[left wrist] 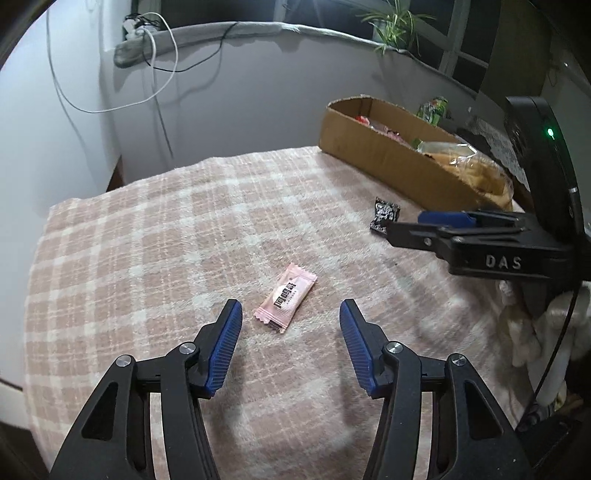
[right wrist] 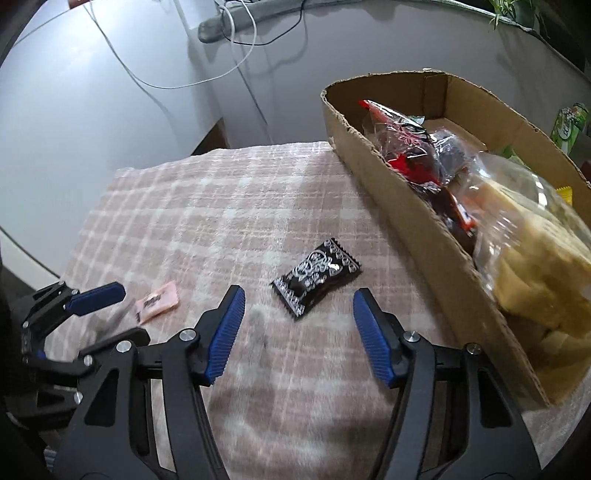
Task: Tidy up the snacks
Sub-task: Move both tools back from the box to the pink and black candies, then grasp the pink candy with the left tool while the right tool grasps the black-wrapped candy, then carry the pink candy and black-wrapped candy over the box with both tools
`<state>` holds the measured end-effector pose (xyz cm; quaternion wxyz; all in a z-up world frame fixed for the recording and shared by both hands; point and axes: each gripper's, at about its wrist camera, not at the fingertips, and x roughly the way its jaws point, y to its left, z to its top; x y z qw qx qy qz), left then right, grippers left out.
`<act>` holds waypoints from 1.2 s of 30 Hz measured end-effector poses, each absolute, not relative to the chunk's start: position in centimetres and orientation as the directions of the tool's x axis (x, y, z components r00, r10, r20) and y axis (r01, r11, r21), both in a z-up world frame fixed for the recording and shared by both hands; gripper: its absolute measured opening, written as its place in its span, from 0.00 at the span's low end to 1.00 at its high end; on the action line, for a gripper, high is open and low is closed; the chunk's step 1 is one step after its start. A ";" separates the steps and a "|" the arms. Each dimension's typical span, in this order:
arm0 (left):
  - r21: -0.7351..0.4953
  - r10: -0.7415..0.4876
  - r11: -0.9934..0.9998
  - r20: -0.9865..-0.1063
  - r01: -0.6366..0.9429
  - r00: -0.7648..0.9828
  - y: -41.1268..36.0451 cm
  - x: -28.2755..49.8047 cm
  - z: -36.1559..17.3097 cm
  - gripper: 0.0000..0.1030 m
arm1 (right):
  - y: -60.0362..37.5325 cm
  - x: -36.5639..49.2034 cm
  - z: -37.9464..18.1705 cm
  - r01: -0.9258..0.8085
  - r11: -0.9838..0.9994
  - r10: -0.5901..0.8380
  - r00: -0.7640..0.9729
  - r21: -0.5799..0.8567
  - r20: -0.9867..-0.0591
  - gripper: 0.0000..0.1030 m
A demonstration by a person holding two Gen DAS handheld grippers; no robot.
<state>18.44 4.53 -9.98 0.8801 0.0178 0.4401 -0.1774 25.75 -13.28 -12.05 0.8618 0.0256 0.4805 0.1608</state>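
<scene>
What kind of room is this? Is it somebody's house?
Probably a room in a home. A soft pink checked blanket covers the surface, a potted plant sits on the window ledge, charger cables hang down the wall, and a cardboard box holds snacks.

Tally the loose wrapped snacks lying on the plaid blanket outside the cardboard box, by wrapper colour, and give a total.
Pink wrapper: 1, the pink snack lying ahead of the left gripper.
Black wrapper: 1, the black snack lying ahead of the right gripper, beside the cardboard box.
Total: 2
</scene>
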 end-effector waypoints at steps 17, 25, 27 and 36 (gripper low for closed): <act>-0.076 -0.283 0.927 -0.787 0.368 0.549 4.0 20.3 -11.6 0.27 | -9.2 26.6 -12.4 -0.370 0.927 0.256 0.488 0.068 -0.834 0.44; -0.070 -0.280 0.927 -0.781 0.367 0.558 3.8 19.9 -11.4 0.18 | -9.5 25.7 -12.5 -0.415 0.909 0.252 0.484 0.034 -0.838 0.25; -0.079 -0.282 0.930 -0.781 0.360 0.558 4.0 19.9 -11.4 0.18 | -9.8 25.7 -12.5 -0.420 0.907 0.258 0.480 0.039 -0.838 0.25; -0.119 -0.290 0.940 -0.771 0.320 0.567 4.3 19.5 -10.8 0.17 | -10.9 24.9 -11.4 -0.423 0.902 0.308 0.487 0.088 -0.817 0.24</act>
